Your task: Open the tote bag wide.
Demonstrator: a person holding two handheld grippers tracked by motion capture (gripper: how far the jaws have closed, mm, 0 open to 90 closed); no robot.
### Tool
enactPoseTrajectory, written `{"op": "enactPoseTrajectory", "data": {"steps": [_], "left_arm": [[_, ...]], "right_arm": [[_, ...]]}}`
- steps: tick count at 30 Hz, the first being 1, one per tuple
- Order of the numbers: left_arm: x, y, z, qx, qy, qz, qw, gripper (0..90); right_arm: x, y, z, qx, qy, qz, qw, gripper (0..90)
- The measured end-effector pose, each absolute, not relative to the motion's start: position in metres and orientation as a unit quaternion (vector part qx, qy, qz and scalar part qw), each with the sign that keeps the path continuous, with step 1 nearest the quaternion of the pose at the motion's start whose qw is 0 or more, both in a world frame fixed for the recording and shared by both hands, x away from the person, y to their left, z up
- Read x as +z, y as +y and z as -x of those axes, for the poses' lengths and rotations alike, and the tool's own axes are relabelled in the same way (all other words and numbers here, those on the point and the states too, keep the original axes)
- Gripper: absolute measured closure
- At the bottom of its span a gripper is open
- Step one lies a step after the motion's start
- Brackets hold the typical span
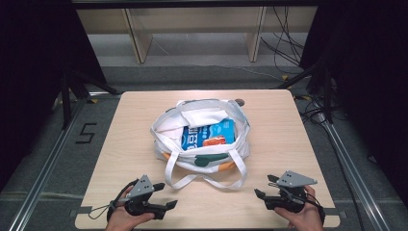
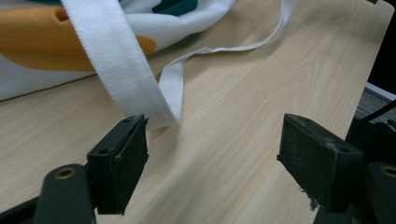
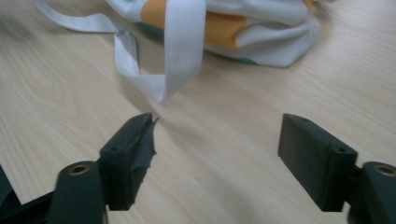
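White canvas tote bag [image 1: 199, 137] sits mid-table on the light wood table [image 1: 288, 144], mouth up and open, blue snack packet [image 1: 208, 135] lying inside on top, folded white cloth at the far end of the opening. Both straps flop over the near side onto the tabletop, looping toward the person; near strap loop [image 1: 207, 180] lies flat between the two grippers, likely so each handle end can be grabbed from its side. Left gripper [image 1: 166, 195] rests low at the near left, jaws spread wide, nothing between them; in the left gripper view the strap [image 2: 121, 65] ends just beyond the left jaw tip, not pinched. Right gripper [image 1: 263, 195] at near right, jaws also spread wide and empty; strap fold [image 3: 173, 60] lies just ahead, apart from the jaws.
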State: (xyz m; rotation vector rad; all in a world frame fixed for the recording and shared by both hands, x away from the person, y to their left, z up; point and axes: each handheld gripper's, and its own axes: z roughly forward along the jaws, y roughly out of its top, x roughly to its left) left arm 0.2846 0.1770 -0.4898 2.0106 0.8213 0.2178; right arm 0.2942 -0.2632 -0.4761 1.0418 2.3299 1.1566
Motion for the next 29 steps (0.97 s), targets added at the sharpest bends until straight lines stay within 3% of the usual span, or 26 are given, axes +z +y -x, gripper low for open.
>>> {"op": "enactPoseTrajectory", "data": {"steps": [5, 9, 10, 14, 29], "left_arm": [[-0.492, 0.175, -0.284, 0.098, 0.329, -0.817, 0.463, 16.4], [-0.494, 0.173, -0.283, 0.101, 0.340, -0.812, 0.464, 15.6], [-0.494, 0.174, -0.283, 0.103, 0.335, -0.815, 0.461, 15.6], [-0.493, 0.175, -0.284, 0.113, 0.319, -0.831, 0.442, 15.8], [-0.497, 0.174, -0.284, 0.110, 0.347, -0.819, 0.444, 16.5]], "right_arm": [[-0.480, -0.265, -0.285, 0.402, 0.818, -0.375, 0.167, 20.3], [-0.484, -0.264, -0.276, 0.396, 0.816, -0.394, 0.148, 20.6], [-0.484, -0.267, -0.279, 0.396, 0.822, -0.375, 0.166, 20.5], [-0.487, -0.267, -0.274, 0.397, 0.821, -0.378, 0.158, 20.6], [-0.490, -0.266, -0.273, 0.390, 0.829, -0.367, 0.160, 22.3]]}}
